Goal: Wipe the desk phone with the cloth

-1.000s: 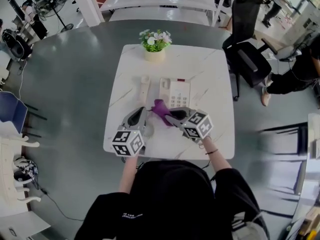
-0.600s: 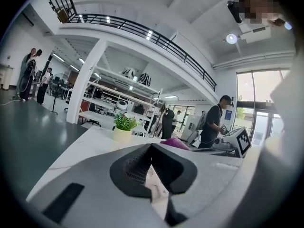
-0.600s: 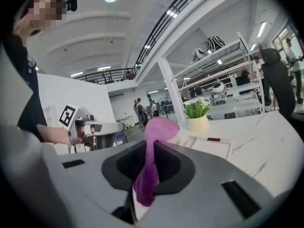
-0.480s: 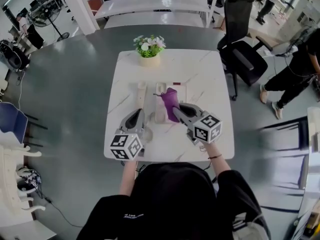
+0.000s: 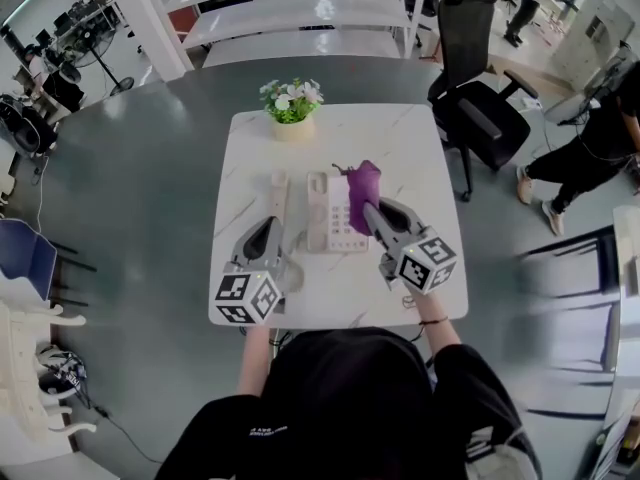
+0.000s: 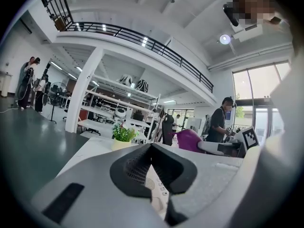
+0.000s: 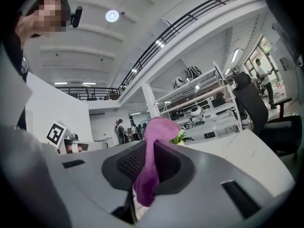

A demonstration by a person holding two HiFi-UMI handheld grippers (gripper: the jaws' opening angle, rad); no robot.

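Note:
The cream desk phone (image 5: 328, 230) lies on the white marble table (image 5: 400, 138). Its handset (image 5: 277, 196) rests off the base, just to the left. My right gripper (image 5: 372, 208) is shut on a purple cloth (image 5: 362, 181) and holds it over the phone's right side, near the keypad. In the right gripper view the cloth (image 7: 151, 160) hangs pinched between the jaws. My left gripper (image 5: 269, 228) is shut on nothing, near the handset's front end. In the left gripper view the phone's keys (image 6: 159, 191) show below the jaws and the cloth (image 6: 190, 139) to the right.
A pot of flowers (image 5: 291, 103) stands at the table's far edge. A black office chair (image 5: 480, 108) is at the table's far right corner, with a person (image 5: 600, 133) beyond it. White shelving (image 5: 300, 8) runs behind the table.
My right gripper has carried the cloth from the phone's near left corner up and across to its right side. The left gripper has stayed near the handset.

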